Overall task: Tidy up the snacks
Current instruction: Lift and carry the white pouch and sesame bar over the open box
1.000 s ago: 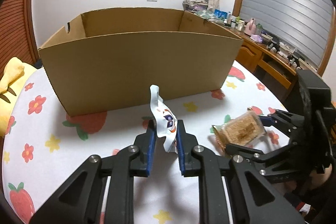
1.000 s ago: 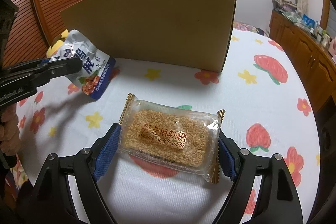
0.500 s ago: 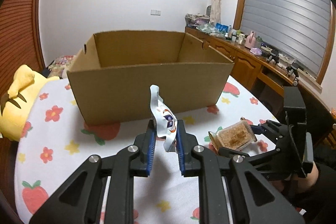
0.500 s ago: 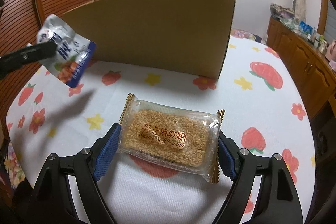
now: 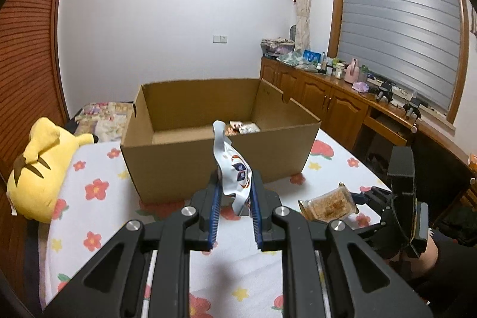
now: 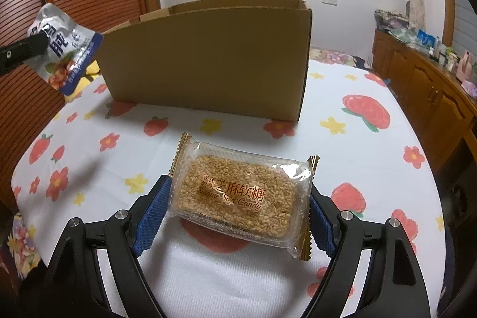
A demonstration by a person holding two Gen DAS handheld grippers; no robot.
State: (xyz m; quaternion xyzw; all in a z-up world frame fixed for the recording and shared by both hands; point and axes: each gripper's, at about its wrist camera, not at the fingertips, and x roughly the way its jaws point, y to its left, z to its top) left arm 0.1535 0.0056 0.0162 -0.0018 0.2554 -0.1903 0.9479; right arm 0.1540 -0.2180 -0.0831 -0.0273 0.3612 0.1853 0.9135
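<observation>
The left tongs (image 5: 234,194) were clamped on a white snack pouch (image 5: 232,169), held on edge above the flower-print tabletop (image 5: 98,169), short of the near wall of the cardboard box (image 5: 214,160). The right tongs (image 6: 238,198) were clamped across a sesame candy pack (image 6: 235,192), held flat, low over the tabletop.

Recommended procedure, by judgement: carry each packet clear over the near wall before parting the tongs, and release low beside the snacks (image 5: 244,127) in the far right corner.

The pouch's long axis ran upright, its crimped end up and toward the box. The candy pack's long axis spanned left to right between the pads.
</observation>
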